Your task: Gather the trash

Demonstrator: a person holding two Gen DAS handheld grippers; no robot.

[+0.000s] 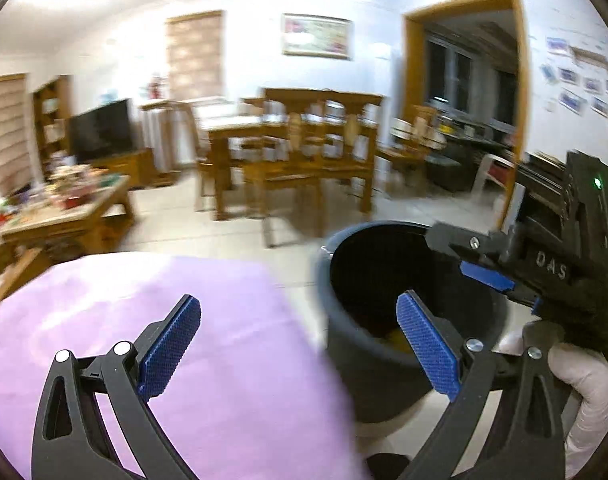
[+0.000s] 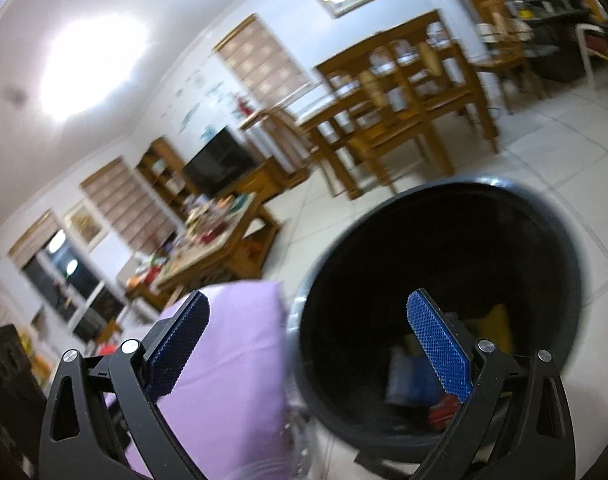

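From the left wrist camera we see our left gripper with its blue-padded fingers spread wide and nothing between them, hanging over the edge where the lilac cloth-covered surface meets the round dark grey plastic trash bin standing on the tiled floor just beside it. The right gripper reaches in from the right above the bin's mouth, held by a white-gloved hand — whether its fingers are apart we cannot tell from this side. The risk we judge here is a clash: both tools crowd the same opening, and a careless swing could knock one against the other or tip the bin. From the right wrist camera the right gripper shows its fingers wide apart and empty, tilted down toward the bin's black interior, where blurred scraps of trash — blue, red, yellowish — lie at the bottom. The lilac cloth sits just left of the rim. The view is smeared, so we judge the hand is in motion, and a fast move near the rim could catch a finger on it.
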